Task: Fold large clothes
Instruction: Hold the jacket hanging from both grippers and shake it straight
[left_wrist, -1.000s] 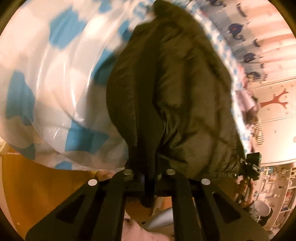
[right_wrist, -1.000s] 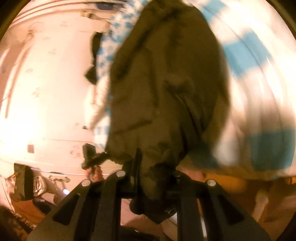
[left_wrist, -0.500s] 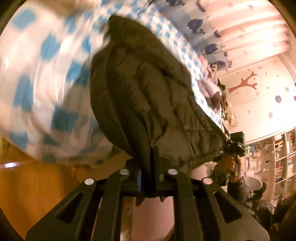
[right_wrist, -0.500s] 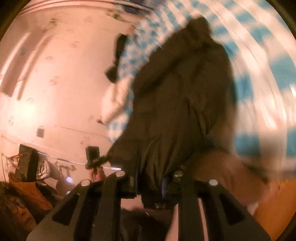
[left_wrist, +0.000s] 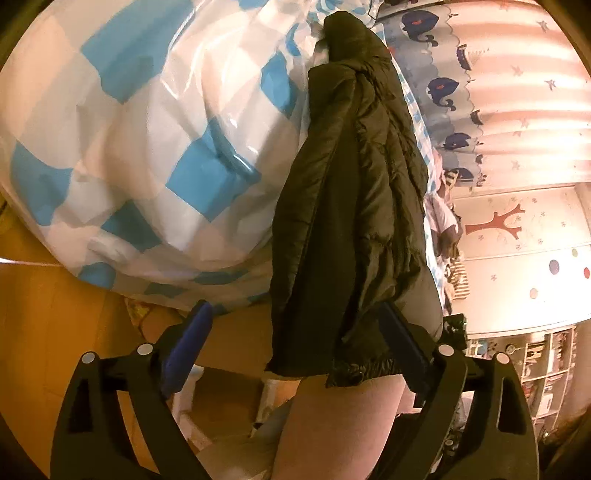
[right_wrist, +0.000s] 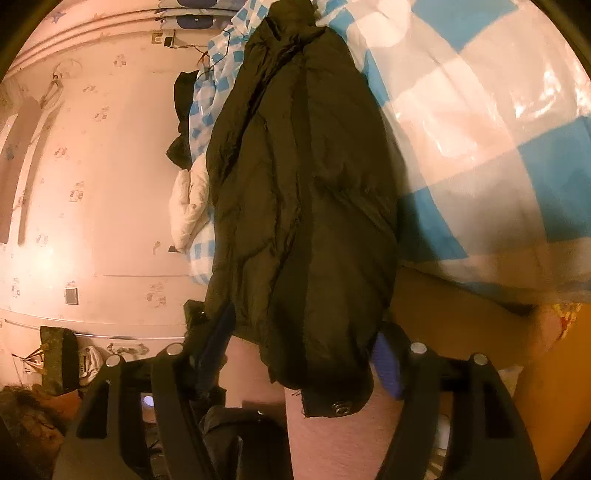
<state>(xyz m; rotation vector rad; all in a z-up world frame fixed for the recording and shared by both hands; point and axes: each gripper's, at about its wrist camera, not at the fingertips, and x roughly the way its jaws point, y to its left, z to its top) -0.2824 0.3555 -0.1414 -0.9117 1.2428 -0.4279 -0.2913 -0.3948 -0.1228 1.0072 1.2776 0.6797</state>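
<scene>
A dark olive puffer jacket (left_wrist: 354, 206) lies in a long bunched strip on the bed, its hem hanging over the near edge. It also shows in the right wrist view (right_wrist: 303, 206). My left gripper (left_wrist: 295, 336) is open, its blue-padded fingers (left_wrist: 188, 343) standing wide on either side of the hanging hem. My right gripper (right_wrist: 303, 350) is open too, its fingers (right_wrist: 386, 363) spread around the other hem corner with a snap button (right_wrist: 340, 408). Neither holds the jacket.
The bed carries a blue-and-white checked cover under clear plastic (left_wrist: 147, 140). A person's bare leg (left_wrist: 343, 424) is just below the hem. A white bundle (right_wrist: 188, 206) and dark clothing (right_wrist: 181, 122) lie at the bed's far side. Shelves (left_wrist: 546, 362) stand by the wall.
Both grippers were shut on the jacket hem and have opened, releasing it. The jacket now hangs free over the bed's edge.
</scene>
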